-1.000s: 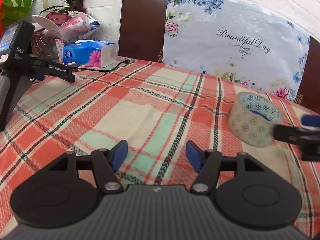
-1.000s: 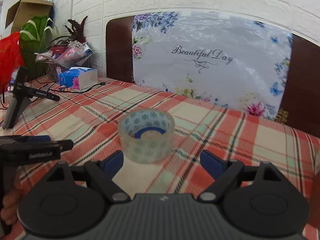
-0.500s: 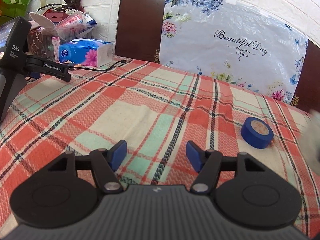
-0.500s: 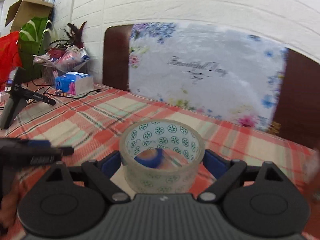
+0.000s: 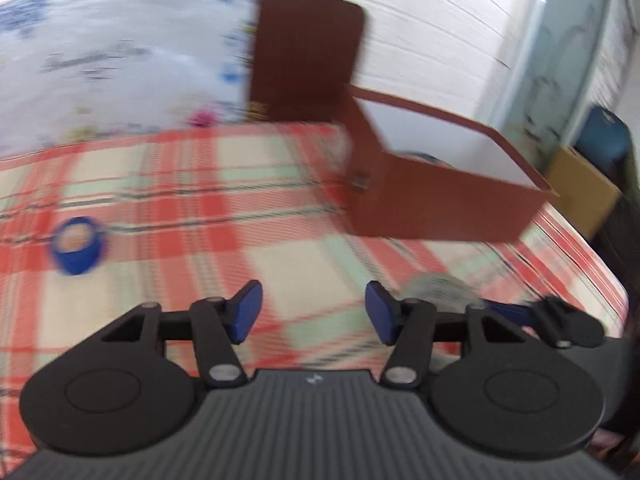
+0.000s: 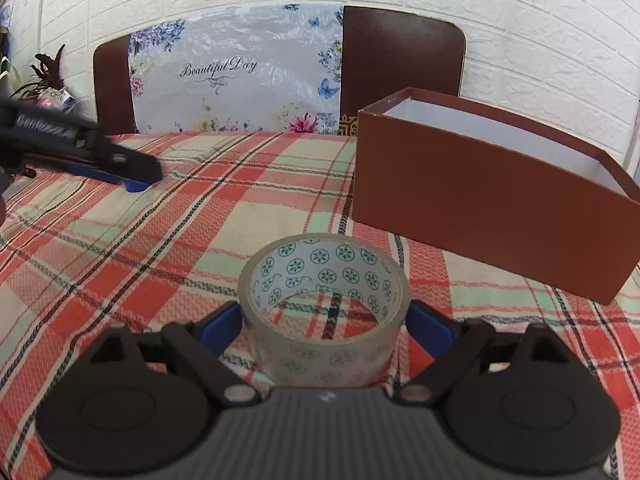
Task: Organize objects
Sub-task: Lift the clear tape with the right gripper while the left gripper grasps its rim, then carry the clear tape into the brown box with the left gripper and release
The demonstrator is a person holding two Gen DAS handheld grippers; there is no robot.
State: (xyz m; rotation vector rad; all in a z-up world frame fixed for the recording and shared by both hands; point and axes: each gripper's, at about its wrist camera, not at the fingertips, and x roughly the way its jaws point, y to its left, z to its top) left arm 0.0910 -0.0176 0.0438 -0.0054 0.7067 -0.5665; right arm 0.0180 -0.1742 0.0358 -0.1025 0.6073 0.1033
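Two rolls left to organise, going by the task and the box standing ready. Far left on the checked tablecloth (image 5: 304,256): blue tape roll (image 5: 78,245), lying flat, well apart from everything, blurred in the left wrist view. Next, left gripper (image 5: 312,312): jaws spread wide, nothing between the blue pads, hovering over bare cloth. Further right, right gripper (image 6: 324,326): pads pressed against both sides of the clear patterned tape roll (image 6: 325,308), core opening facing up, cloth visible through the ring; whether lifted or resting on the table hard to tell. Rightmost: brown cardboard box (image 6: 492,208), open-topped, white inside, near the roll but not touching. Probably best done by keeping squeeze steady on the slick curved sides, raising clear of the near wall before crossing, staying level, and lowering well inside before releasing. Possible trouble: roll slipping or clipping the rim and nudging the light box.
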